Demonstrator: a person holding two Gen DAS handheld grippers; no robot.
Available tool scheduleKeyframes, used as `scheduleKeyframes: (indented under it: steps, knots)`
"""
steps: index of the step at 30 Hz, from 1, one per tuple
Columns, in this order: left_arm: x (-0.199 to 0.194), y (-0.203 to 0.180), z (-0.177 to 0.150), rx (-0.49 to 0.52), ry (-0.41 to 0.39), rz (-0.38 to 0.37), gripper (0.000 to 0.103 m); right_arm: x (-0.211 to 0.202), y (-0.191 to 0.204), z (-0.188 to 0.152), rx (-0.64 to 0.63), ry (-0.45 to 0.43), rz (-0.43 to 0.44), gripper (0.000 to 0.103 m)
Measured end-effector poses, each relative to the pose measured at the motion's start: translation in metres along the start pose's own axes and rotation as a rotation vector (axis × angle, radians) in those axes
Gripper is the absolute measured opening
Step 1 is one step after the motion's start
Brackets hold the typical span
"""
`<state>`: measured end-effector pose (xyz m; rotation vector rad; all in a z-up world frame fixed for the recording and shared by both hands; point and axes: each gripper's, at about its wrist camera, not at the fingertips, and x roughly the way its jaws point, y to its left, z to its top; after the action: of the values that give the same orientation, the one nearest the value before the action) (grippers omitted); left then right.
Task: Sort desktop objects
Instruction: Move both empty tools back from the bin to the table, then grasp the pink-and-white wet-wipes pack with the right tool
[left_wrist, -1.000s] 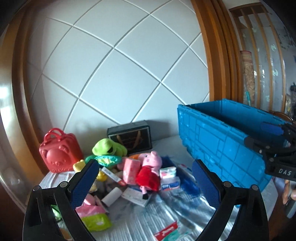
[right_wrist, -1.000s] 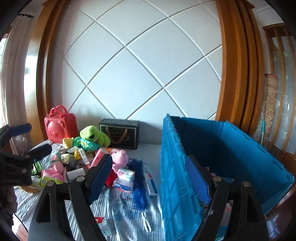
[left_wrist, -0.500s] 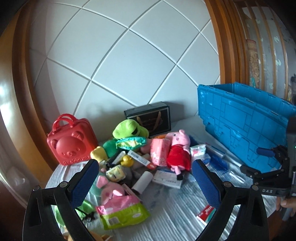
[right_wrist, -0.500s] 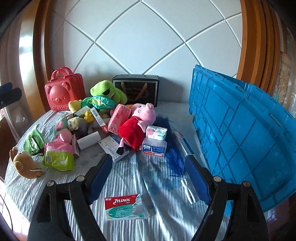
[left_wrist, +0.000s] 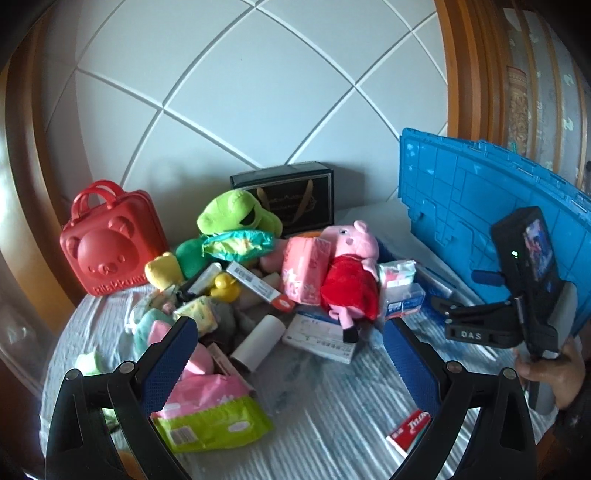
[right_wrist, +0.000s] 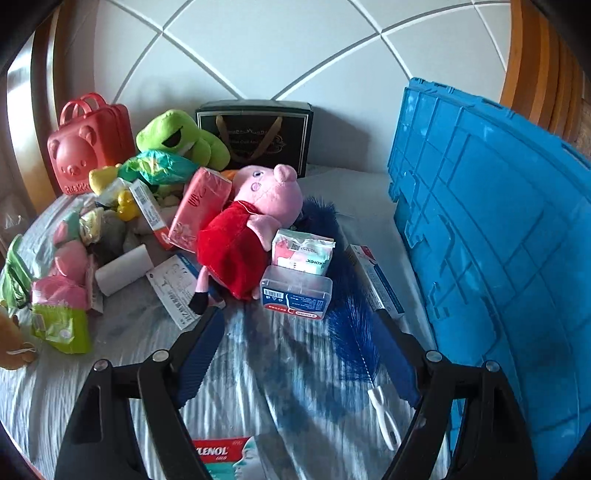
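Looking from the left wrist: left tool (left_wrist: 288, 354) having dropped closer over the heap, blue pads spread wide and gripping nothing; pig plush (left_wrist: 349, 273) lying mid-pile on the tabletop (left_wrist: 332, 417), blue crate (left_wrist: 461, 206) standing at the right, right tool (left_wrist: 476, 328) now hovering beside it. Switching to the right wrist: right tool (right_wrist: 303, 354) also tipped lower, jaws parted and empty, framing a clear plastic box (right_wrist: 295, 295) and blue brush (right_wrist: 351, 332). Judging sorting as only beginning, first pick probably near.
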<state>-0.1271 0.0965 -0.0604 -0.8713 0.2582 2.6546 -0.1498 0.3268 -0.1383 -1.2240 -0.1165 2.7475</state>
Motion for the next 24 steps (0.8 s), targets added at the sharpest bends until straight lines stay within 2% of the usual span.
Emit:
scheduleKeyframes:
  steps: [2,12,24]
  knots:
    - [0.015,-0.007,-0.003,-0.004,0.018,0.009,0.102,0.030,-0.004,0.006,0.001,0.048,0.004,0.081]
    - [0.069,-0.026,-0.006,-0.052,0.082,0.015,0.102,0.125,-0.016,0.035,0.026,0.116,0.055,0.081]
    - [0.133,-0.041,-0.015,-0.085,0.150,-0.012,0.102,0.171,-0.025,0.044,0.056,0.115,0.079,0.081]
